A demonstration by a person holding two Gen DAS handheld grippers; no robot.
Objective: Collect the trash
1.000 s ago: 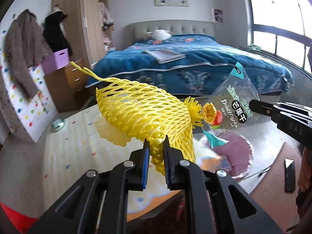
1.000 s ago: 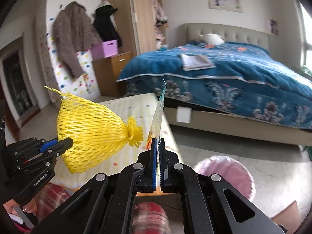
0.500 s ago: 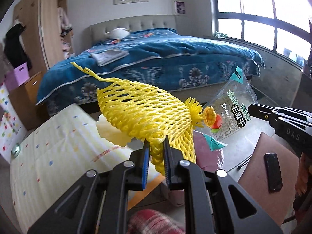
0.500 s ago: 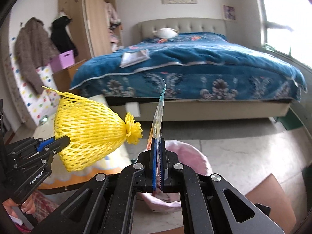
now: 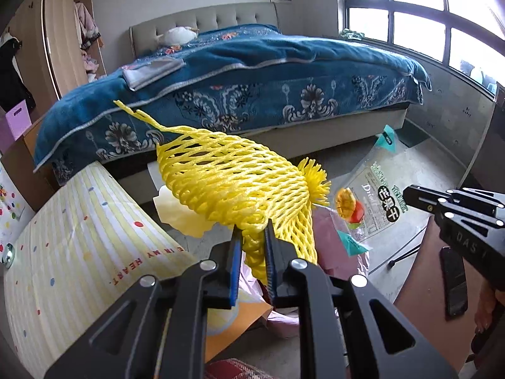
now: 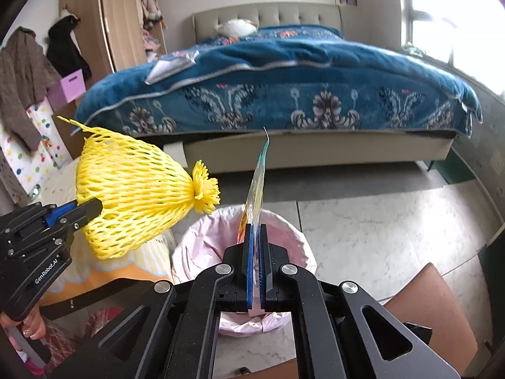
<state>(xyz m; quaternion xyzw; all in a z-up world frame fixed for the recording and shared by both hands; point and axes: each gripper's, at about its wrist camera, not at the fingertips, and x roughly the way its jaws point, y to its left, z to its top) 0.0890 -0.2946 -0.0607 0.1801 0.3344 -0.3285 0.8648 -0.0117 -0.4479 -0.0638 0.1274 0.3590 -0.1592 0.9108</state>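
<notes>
Both pieces of trash are picked up and in the air, so the gathering looks done — what is left is the drop. The left gripper has its fingers pinched on the rim of a yellow foam fruit net, which bulges out ahead of it with its tufted end pointing toward the other tool. The right gripper has its fingers pressed almost flat together on a clear plastic dried-mango snack bag, seen edge-on from its own camera and face-on from the left one.

Below them stands a round bin lined with a pink plastic bag, on the pale tiled floor beside the blue-quilted bed. The snack bag hangs right above the bin's opening; the net hangs off to the bin's side, over the edge of a yellow striped, dotted cloth. Nothing of either item is in the bin yet, as far as I can see. My reading: the net needs bringing over the opening, then both let go.
</notes>
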